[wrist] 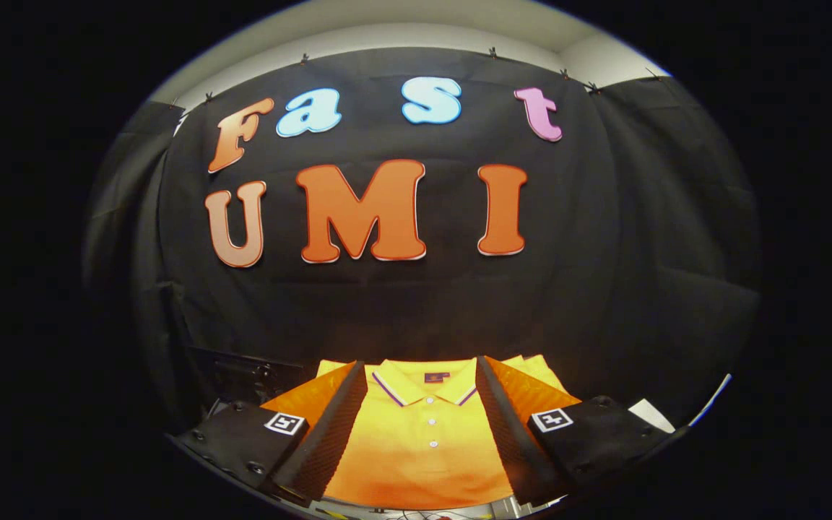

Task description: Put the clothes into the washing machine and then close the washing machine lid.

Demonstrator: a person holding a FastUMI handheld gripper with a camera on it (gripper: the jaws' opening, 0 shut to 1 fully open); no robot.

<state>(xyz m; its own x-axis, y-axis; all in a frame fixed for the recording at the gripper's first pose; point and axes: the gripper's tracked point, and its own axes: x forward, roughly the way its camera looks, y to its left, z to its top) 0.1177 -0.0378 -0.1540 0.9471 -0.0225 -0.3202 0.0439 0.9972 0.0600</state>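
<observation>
Gripper view is looking forward along the two fingers of the gripper (422, 433), which are standing wide apart and pressing on nothing. A folded yellow polo shirt (419, 455) is lying flat between the fingers, its collar (425, 388) pointing away toward the black cloth wall (416, 310) and its row of white buttons (431, 431) running down the middle. Orange fabric is showing on the shirt just outside each finger.
</observation>
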